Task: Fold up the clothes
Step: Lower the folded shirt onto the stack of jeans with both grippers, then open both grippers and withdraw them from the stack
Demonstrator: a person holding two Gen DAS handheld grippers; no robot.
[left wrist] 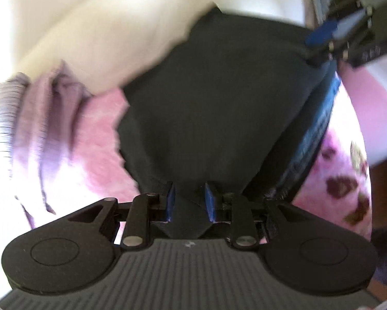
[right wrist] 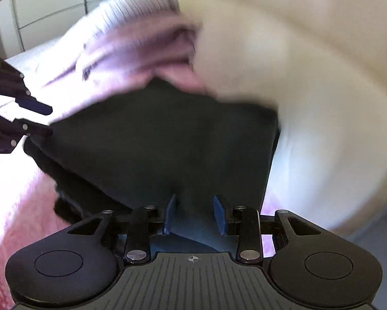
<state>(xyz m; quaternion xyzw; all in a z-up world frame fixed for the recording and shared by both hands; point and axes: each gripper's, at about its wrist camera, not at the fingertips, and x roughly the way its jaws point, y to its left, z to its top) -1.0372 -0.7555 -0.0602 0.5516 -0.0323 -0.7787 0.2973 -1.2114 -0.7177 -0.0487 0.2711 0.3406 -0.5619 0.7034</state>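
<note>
A dark garment (left wrist: 219, 98) is stretched between both grippers above a pink bedspread (left wrist: 100, 139). My left gripper (left wrist: 189, 201) is shut on one corner of it, the cloth bunched between the blue pads. My right gripper (right wrist: 194, 214) is shut on the other corner of the dark garment (right wrist: 162, 139). The right gripper also shows at the top right of the left wrist view (left wrist: 320, 41), and the left gripper shows at the left edge of the right wrist view (right wrist: 42, 120). A blue inner lining (left wrist: 320, 129) shows along the garment's right edge. Both views are motion-blurred.
A lilac ribbed garment (left wrist: 36, 113) lies to the left on the bed, and also shows in the right wrist view (right wrist: 131, 41). A cream pillow or duvet (right wrist: 309, 72) lies behind the cloth. White drawers (right wrist: 48, 5) stand at the far left.
</note>
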